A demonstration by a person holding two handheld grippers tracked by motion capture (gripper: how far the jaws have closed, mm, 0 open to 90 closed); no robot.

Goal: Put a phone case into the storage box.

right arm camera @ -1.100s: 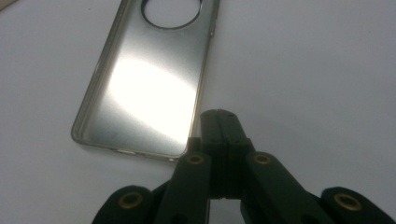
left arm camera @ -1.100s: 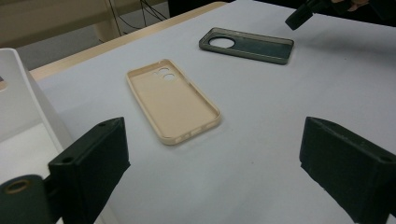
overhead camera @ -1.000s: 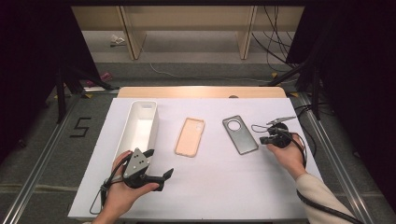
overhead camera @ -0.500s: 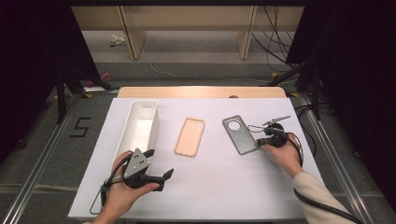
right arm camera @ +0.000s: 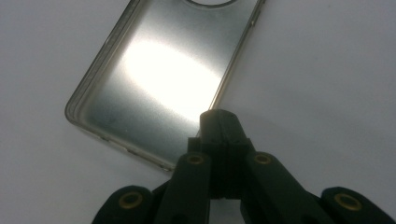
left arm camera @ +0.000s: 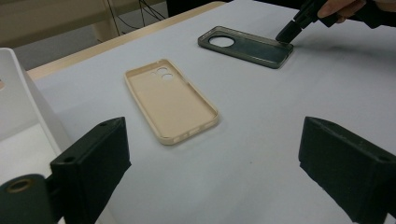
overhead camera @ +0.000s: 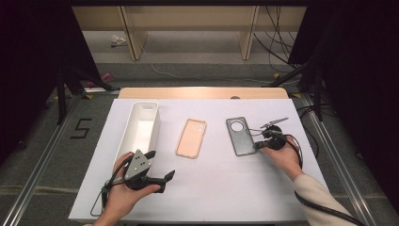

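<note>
Grey phone case [overhead camera: 241, 135] edge sits pinched in right hand-held gripper [overhead camera: 258, 145].

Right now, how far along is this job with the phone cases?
Nothing looks done: the white bin holds no case. In hand, the right gripper, shut, sits at the grey case rim. The beige case lies untouched; the left gripper waits open.

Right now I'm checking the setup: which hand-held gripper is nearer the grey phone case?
Right. The right hand-held gripper has its shut tips at the grey phone case's edge; the left hand-held gripper waits open, beyond the beige case.
</note>
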